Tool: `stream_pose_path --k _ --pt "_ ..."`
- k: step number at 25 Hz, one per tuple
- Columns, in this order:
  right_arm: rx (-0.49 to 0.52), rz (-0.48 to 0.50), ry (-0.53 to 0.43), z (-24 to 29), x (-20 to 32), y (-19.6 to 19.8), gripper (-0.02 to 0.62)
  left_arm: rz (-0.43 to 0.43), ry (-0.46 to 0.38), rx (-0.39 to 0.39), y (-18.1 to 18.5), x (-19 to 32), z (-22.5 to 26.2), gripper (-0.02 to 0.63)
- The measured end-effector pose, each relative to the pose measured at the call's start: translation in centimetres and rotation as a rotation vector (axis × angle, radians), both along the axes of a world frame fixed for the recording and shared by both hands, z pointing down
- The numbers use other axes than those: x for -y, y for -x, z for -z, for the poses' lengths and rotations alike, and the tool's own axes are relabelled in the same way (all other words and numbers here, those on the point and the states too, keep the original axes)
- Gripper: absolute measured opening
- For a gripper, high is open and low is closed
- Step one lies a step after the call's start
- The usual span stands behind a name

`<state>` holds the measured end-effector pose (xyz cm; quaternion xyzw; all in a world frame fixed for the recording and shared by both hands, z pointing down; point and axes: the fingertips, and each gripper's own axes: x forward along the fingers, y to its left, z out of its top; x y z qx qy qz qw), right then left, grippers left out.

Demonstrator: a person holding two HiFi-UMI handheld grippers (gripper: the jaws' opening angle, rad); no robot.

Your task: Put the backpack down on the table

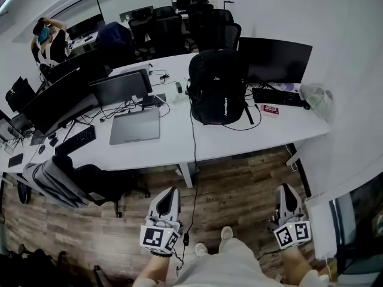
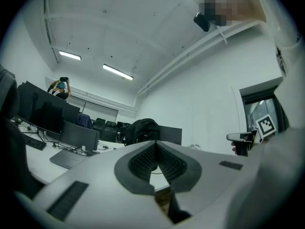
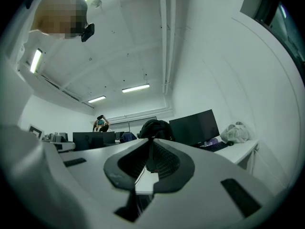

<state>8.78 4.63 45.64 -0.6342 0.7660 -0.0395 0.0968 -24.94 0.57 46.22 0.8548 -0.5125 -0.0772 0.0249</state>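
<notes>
While the backpack (image 1: pixel 218 85) stands upright on the table (image 1: pixel 173 142) — its white lettering too small to read — your left gripper (image 1: pixel 169 191) and right gripper (image 1: pixel 286 188) are both pressed together, empty.

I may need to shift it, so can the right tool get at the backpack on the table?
Probably yes: only open floor lies between the right tool and the backpack, though the tool hangs well short of the table.
</notes>
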Motion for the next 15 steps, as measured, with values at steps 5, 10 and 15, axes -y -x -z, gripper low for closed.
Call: stream_pose_path --k 5,10,15 --pt "-0.01 0.015 0.018 0.1 -1.6 0.2 0.035 0.003 0.004 -0.004 -0.1 -1.3 0.3 0.008" --pt "0.034 0.008 0.029 0.1 -2.8 -1.2 0.034 0.03 0.009 0.005 -1.4 -2.0 0.5 0.008" --pt "0.043 0.023 0.033 -0.5 -4.5 -2.0 0.023 0.091 0.004 -0.001 -3.0 -3.9 0.3 0.008"
